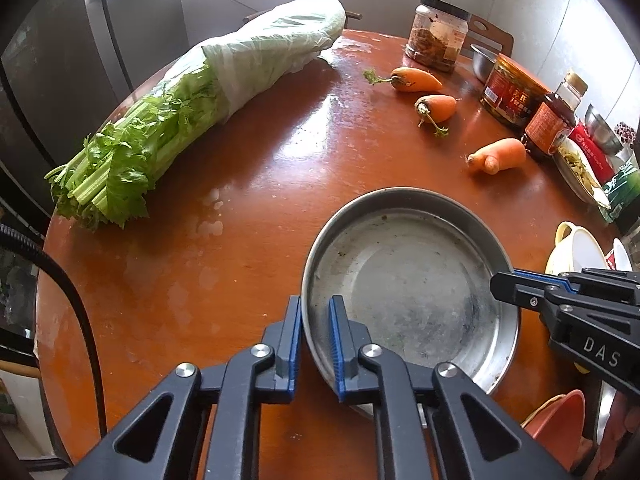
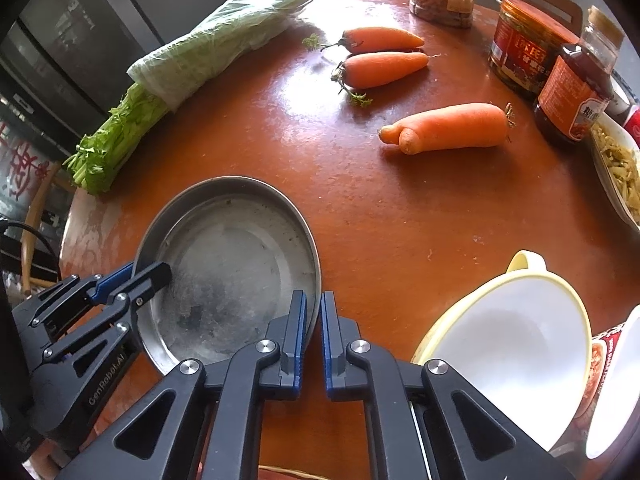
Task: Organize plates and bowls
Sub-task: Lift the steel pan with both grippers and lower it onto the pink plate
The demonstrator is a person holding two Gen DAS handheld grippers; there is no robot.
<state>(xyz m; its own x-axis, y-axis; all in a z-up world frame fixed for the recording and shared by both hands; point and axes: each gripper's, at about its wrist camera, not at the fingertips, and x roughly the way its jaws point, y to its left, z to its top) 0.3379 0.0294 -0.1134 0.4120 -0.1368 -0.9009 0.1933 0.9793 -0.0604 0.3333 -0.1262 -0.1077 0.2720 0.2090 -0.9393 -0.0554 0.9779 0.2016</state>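
Note:
A round steel plate [image 1: 408, 276] lies on the brown round table [image 1: 248, 168]; it also shows in the right wrist view [image 2: 232, 256]. My left gripper [image 1: 315, 312] is shut on the plate's left rim, one finger inside and one outside. My right gripper [image 2: 314, 308] is shut on the plate's right rim the same way. The right gripper shows in the left wrist view [image 1: 504, 286] and the left gripper in the right wrist view [image 2: 148, 274]. A white bowl with a yellow rim [image 2: 516, 344] stands to the right of the plate.
Bagged celery [image 1: 172, 120] lies at the left. Three carrots [image 2: 452, 126] lie behind the plate. Jars and a sauce bottle [image 2: 576, 80] stand at the back right, with a dish of shredded vegetable [image 2: 616, 168]. A red-patterned bowl [image 2: 612, 376] is at the far right.

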